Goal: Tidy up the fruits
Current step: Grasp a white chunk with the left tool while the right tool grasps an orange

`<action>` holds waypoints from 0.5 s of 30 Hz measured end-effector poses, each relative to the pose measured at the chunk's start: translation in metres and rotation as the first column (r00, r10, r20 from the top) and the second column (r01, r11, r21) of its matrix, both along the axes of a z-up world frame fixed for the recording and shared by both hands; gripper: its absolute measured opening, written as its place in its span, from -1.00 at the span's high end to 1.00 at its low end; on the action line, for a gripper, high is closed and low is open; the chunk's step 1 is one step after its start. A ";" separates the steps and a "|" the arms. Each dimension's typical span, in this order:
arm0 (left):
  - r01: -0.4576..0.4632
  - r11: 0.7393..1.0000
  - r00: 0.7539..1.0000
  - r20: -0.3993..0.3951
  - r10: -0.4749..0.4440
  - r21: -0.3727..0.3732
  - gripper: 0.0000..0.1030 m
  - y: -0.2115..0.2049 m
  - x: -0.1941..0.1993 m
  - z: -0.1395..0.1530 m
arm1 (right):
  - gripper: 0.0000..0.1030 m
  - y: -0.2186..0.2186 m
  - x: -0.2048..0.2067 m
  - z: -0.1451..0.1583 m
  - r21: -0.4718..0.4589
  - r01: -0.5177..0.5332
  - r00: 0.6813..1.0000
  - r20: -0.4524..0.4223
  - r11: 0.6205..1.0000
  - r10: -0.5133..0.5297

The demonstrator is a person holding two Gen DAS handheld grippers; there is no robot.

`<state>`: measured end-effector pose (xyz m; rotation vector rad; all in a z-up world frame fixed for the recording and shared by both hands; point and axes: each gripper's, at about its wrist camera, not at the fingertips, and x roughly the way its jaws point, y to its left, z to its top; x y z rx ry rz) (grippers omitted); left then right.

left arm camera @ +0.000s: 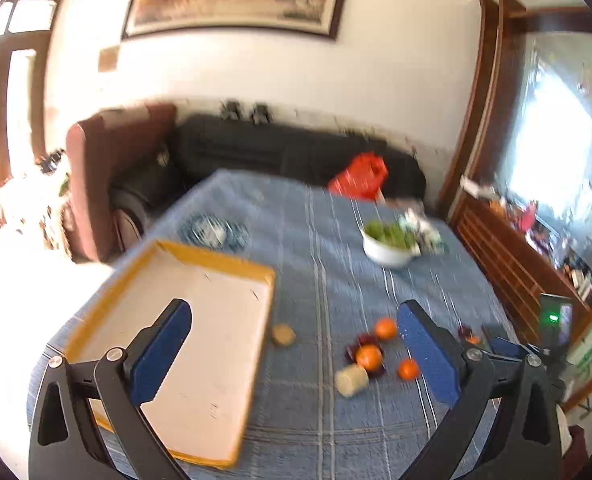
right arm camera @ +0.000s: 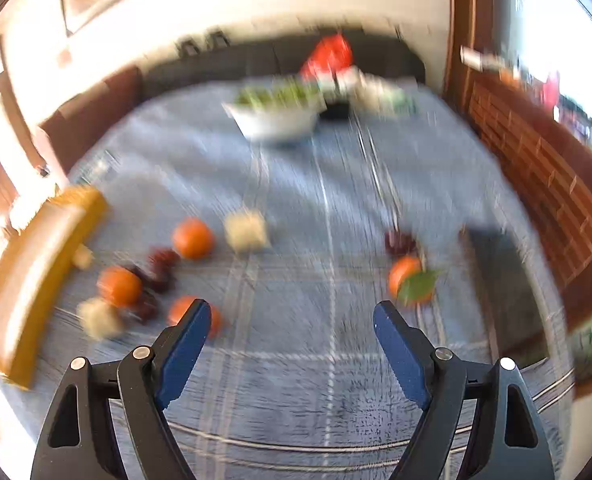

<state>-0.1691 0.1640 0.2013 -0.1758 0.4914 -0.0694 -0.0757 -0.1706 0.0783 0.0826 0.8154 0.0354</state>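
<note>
Round oranges (right arm camera: 193, 238) lay on the checked blue cloth (right arm camera: 296, 200), yellow-rimmed flat tray (left arm camera: 215, 320) beside, left claw (left arm camera: 293, 356) and right claw (right arm camera: 291, 340) both spread apart, empty.

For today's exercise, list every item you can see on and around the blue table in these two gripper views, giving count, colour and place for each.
tablecloth: one, blue with pale stripes, covering the table.
tray: one, white with a yellow rim, at the table's left side, nothing in it.
oranges: at least four, orange, loose on the cloth right of the tray; one with a green leaf lies apart to the right.
dark red fruits: a few, among the oranges; too blurred to count.
pale chunks: three, beige, near the tray and the oranges.
bowl: one, white, holding green fruit, far side.
plate: one, blue and white, behind the tray.
red bag: one, at the far edge.
sofa: one, dark, behind the table.
left gripper: open, holding nothing.
right gripper: open, holding nothing.
</note>
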 end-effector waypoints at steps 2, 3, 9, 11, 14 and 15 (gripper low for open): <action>-0.005 1.000 0.999 0.045 0.006 -0.007 -0.99 0.006 -0.008 0.001 | -0.72 0.008 -0.016 0.031 0.009 -0.020 0.993 0.118 1.000 0.018; 0.020 0.999 1.000 0.013 -0.021 0.030 -0.99 0.000 -0.004 -0.005 | -0.78 0.013 -0.023 0.039 -0.008 -0.027 0.985 0.168 1.000 0.028; 0.055 0.997 0.998 -0.035 -0.053 0.060 -0.91 -0.026 0.012 -0.047 | -0.89 0.045 -0.023 0.011 -0.040 -0.095 0.985 0.140 0.995 0.100; 0.052 0.998 0.998 -0.046 -0.050 0.036 -0.91 -0.022 0.016 -0.049 | -0.85 0.036 -0.020 -0.003 -0.015 -0.079 0.992 0.099 0.997 0.080; 0.021 0.999 0.998 -0.062 -0.019 0.028 -0.91 -0.015 0.017 -0.056 | -0.85 0.025 -0.018 -0.015 0.010 -0.046 0.996 0.071 0.999 0.046; 0.009 1.000 0.997 -0.080 -0.007 0.025 -0.91 -0.012 0.019 -0.061 | -0.85 0.022 -0.018 -0.018 0.013 -0.041 0.997 0.060 0.999 0.040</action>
